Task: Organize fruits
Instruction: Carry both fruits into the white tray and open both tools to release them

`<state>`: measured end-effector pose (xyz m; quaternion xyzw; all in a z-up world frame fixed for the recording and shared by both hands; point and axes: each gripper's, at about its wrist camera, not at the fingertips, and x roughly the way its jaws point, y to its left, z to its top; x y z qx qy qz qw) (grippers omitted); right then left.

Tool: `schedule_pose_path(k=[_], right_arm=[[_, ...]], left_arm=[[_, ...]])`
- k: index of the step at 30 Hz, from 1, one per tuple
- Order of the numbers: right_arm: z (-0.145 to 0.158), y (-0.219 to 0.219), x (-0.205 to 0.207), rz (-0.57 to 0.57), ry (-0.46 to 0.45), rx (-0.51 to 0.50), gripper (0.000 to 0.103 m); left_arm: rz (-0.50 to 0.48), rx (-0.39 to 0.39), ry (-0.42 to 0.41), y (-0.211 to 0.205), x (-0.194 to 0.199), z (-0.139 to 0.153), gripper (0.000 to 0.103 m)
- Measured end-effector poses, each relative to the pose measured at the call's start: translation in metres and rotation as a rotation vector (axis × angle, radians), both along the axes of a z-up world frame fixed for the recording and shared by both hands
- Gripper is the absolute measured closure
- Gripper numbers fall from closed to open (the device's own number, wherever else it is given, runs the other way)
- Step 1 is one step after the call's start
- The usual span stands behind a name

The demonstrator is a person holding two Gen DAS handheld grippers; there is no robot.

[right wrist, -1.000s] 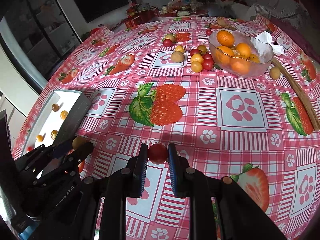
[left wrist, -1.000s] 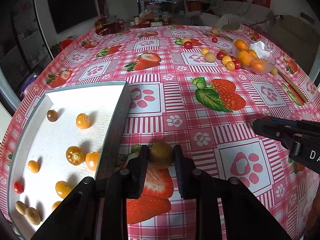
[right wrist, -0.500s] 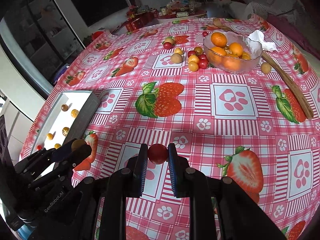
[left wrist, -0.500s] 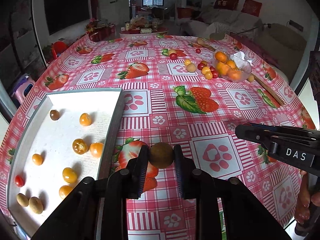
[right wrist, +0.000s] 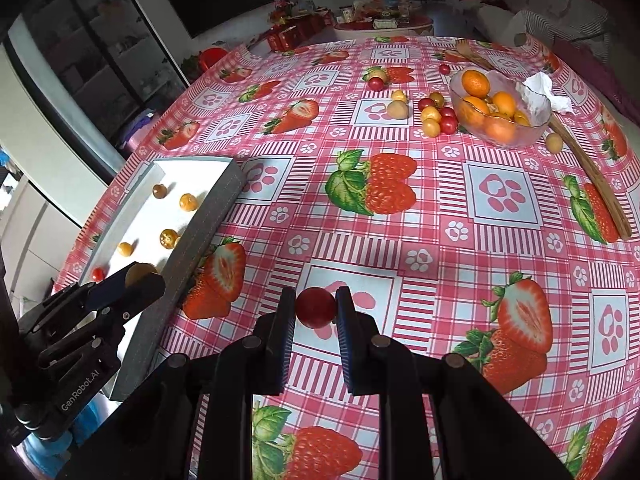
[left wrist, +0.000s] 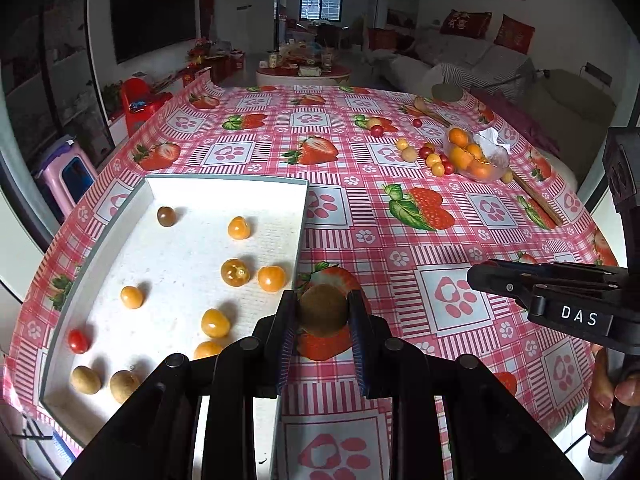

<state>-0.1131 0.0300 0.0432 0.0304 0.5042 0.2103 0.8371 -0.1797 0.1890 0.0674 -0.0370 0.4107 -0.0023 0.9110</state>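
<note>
My left gripper (left wrist: 323, 312) is shut on a round brown fruit (left wrist: 323, 310), held above the tablecloth just right of the white tray (left wrist: 160, 264). The tray's near right rim passes under my left finger. Several orange, brown and red small fruits lie in the tray. In the right wrist view my right gripper (right wrist: 316, 307) is shut on a red cherry tomato (right wrist: 316, 307) over the cloth. The left gripper (right wrist: 138, 282) shows there at the lower left beside the tray (right wrist: 208, 216). The right gripper (left wrist: 520, 280) appears at the right edge of the left wrist view.
A glass bowl (right wrist: 516, 136) of oranges with a crumpled tissue stands at the far right. Loose small fruits (right wrist: 434, 114) lie beside it, and a wooden stick (right wrist: 588, 180) runs along its right. The table (right wrist: 400, 248) has a strawberry-print cloth. A person's fingers (left wrist: 604, 396) hold the right gripper.
Both grippers have risen and drawn back from the table, so more of the cloth and tray shows. Each keeps its fruit. The left one has shifted back along the tray's right rim.
</note>
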Motion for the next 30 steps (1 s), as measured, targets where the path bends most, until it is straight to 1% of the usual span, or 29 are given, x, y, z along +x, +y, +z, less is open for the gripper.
schedule_pose_path(k=[6,11,16,21,25,30], right_arm=[[0.007,0.038,0.004,0.057,0.003,-0.004,0.081],[0.011,0.08,0.017,0.115,0.005,-0.01,0.081],[0.007,0.122,0.039,0.168,0.025,-0.014,0.081],[-0.005,0.157,0.061,0.207,0.044,-0.044,0.081],[-0.022,0.177,0.074,0.233,0.077,-0.083,0.081],[-0.034,0.192,0.078,0.255,0.092,-0.126,0.081]], left_arm=[[0.081,-0.014,0.006,0.053,-0.002,-0.001,0.076],[0.135,-0.02,0.034,0.09,0.016,-0.007,0.076],[0.146,0.001,0.082,0.111,0.046,-0.014,0.076],[0.162,0.016,0.145,0.127,0.071,-0.026,0.076],[0.177,0.013,0.195,0.141,0.082,-0.038,0.076],[0.183,0.002,0.238,0.148,0.092,-0.049,0.076]])
